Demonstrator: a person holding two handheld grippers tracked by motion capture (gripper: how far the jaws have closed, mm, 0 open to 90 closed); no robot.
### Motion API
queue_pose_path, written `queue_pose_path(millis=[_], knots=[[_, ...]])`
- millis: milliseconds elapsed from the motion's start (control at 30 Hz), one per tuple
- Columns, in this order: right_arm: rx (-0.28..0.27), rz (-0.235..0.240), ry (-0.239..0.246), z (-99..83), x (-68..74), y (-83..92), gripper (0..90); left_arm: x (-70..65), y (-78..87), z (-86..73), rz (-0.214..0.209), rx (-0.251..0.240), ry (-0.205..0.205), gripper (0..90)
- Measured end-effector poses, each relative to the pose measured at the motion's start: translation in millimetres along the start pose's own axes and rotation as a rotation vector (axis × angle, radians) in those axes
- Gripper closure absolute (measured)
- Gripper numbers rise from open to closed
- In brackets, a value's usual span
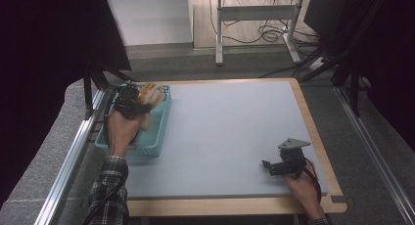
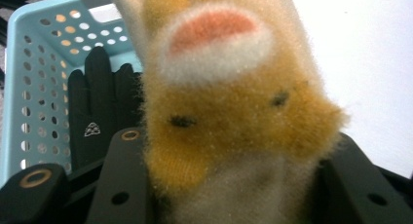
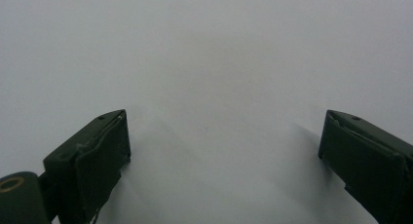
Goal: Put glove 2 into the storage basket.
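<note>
Fuzzy orange sock clamped in left hand-held gripper, over the blue basket.

Fuzzy orange-and-cream sock (image 2: pixel 229 112), pink patch ringed in white near its far end, sits between the jaws of the left hand-held gripper (image 1: pixel 128 101); jaws pressed in on its lower part from both sides. In the high view the sock (image 1: pixel 150 94) hangs above the far end of the basket (image 1: pixel 161 132). Basket is light blue, perforated walls, at the counter's (image 1: pixel 230 132) left edge. A black glove (image 2: pixel 100 107) lies inside the basket, just beside the sock, a small white logo on it. Right hand-held gripper (image 1: pixel 268 167) is well apart from the basket, near the counter's right front corner; jaws wide apart, nothing between them, bare counter surface (image 3: pixel 214 63) beyond.
</note>
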State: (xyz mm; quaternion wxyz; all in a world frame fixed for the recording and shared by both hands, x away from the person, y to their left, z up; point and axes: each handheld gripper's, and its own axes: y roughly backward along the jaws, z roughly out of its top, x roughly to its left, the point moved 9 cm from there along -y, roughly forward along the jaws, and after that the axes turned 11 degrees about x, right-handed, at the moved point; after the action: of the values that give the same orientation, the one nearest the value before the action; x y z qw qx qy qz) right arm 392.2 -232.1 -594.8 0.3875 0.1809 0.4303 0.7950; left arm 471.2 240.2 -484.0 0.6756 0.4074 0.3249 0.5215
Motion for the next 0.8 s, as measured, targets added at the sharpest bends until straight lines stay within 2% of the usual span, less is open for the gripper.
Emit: queue_pose_path(millis=[200,400,800], knots=[[0.000,0.000,0.000,0.0,0.0,0.0,4.5,9.8,-14.8,-1.2,0.012,0.016,0.028,53.5],[-0.001,0.000,0.000,0.1,0.0,-0.1,4.5,14.5,-37.3,-3.6,0.021,0.056,0.037,53.4],[-0.002,0.001,-0.001,0.1,0.0,0.0,4.6,10.6,-80.5,-12.1,0.017,0.170,0.037,52.3]])
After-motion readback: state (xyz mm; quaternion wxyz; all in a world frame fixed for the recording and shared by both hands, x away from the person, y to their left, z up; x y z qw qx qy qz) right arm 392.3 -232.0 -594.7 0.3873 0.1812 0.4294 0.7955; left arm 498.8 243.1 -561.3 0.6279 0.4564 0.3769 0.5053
